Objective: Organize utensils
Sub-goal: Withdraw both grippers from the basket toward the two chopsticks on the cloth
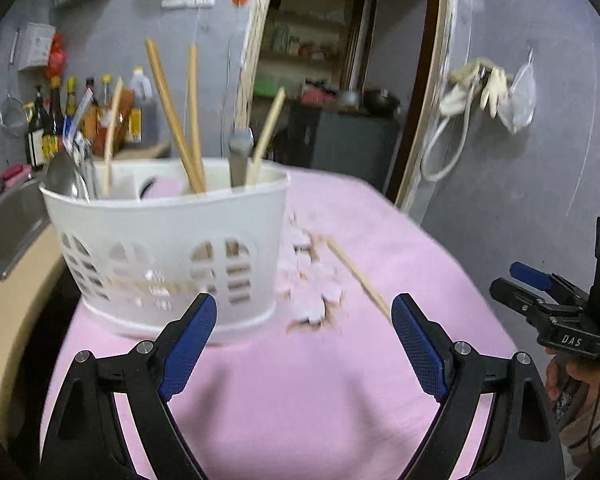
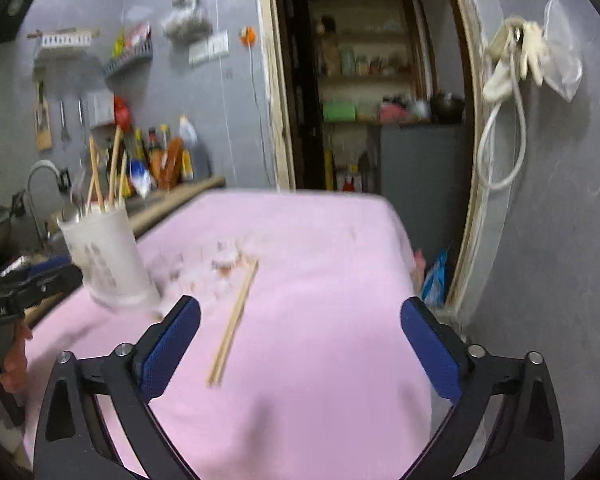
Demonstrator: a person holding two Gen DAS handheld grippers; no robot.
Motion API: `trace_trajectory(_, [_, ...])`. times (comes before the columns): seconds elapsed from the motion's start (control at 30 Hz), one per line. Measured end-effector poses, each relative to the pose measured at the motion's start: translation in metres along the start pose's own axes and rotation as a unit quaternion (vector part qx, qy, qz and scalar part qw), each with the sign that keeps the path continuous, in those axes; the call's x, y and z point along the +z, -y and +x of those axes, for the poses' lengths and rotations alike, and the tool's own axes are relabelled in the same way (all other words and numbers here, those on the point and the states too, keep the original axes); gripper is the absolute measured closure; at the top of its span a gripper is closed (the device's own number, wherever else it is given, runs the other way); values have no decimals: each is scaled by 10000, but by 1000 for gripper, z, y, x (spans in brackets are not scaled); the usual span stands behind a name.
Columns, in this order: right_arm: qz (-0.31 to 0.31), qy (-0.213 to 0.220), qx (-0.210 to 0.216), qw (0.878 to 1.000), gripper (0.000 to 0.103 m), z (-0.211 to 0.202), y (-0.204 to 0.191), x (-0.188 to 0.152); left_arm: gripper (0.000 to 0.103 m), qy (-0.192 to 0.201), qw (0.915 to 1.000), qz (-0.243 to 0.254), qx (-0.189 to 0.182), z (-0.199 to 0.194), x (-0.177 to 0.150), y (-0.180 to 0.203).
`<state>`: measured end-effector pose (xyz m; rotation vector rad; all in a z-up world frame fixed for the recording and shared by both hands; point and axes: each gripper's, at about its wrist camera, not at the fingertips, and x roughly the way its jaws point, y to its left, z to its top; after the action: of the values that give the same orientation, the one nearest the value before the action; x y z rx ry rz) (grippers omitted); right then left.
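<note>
- Pair of pale wooden chopsticks: lying flat on the pink tablecloth, just right of the basket
- White perforated plastic utensil basket: upright near the table's left edge, holding wooden chopsticks, a metal spoon and a grey handle
- Left gripper: jaws wide apart, empty, facing the basket
- Right gripper: jaws wide apart, empty, above the cloth near the loose chopsticks
</note>
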<state>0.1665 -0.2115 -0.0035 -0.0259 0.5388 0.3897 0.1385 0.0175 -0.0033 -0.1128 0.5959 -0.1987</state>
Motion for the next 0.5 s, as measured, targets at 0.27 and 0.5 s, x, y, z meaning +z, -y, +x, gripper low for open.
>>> trace_trajectory(0.27, [-414, -857, 392, 9947, 44, 33, -20, -18, 17, -835, 9962, 81, 242, 36, -1, 8])
trace_trajectory(0.5, [-805, -1334, 538, 9863, 59, 56, -39, -21, 18, -1293, 9912, -122, 242, 56, -4, -3])
